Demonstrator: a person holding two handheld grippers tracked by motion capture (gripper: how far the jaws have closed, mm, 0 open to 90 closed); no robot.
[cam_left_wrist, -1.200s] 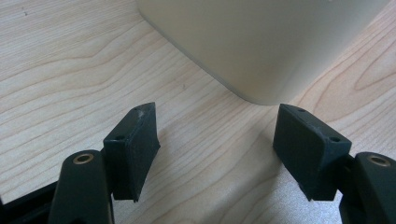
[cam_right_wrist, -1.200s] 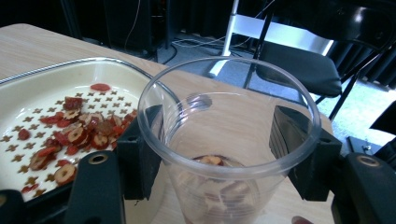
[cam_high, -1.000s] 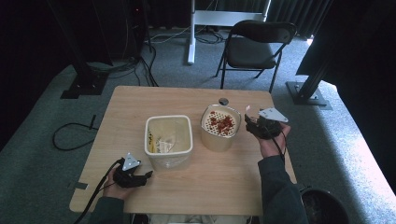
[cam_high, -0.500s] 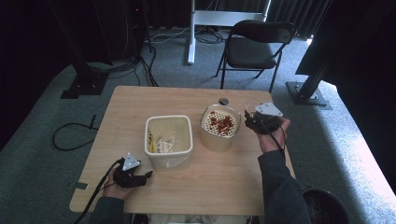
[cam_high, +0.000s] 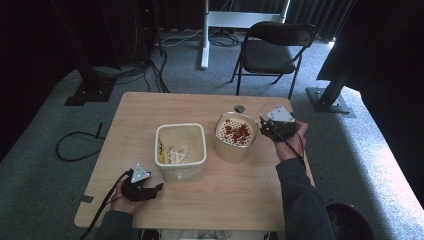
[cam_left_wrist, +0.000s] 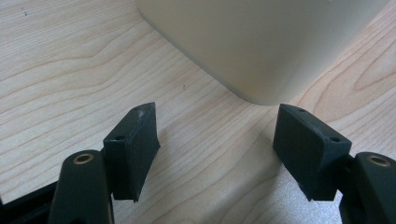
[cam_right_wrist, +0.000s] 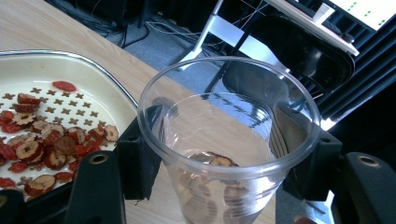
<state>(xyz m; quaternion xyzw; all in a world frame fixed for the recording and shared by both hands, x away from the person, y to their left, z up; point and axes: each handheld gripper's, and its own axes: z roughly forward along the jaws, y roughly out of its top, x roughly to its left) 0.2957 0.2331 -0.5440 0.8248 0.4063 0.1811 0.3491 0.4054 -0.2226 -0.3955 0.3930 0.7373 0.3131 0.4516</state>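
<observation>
The wooden table (cam_high: 215, 200) carries two tubs: a square cream bin (cam_high: 180, 150) sitting just ahead of the left gripper (cam_high: 150, 189), and a round strainer bowl (cam_high: 235, 137) of red dried fruit slices (cam_high: 237, 131) just to the left of the right gripper (cam_high: 264, 126). Over the last second the right gripper has drawn in from a little further off to the bowl's rim and looks more upright, which suggests the clear plastic cup (cam_right_wrist: 229, 140) is being brought level beside the bowl after a scoop or pour. That gripper is clamped on the cup, one jaw on each side of its wall. The cup is thin, see-through and slightly squeezed, with a few fruit slices (cam_right_wrist: 219, 161) lying in its bottom. The left gripper rests on the table, jaws spread wide and holding nothing, unmoved.
</observation>
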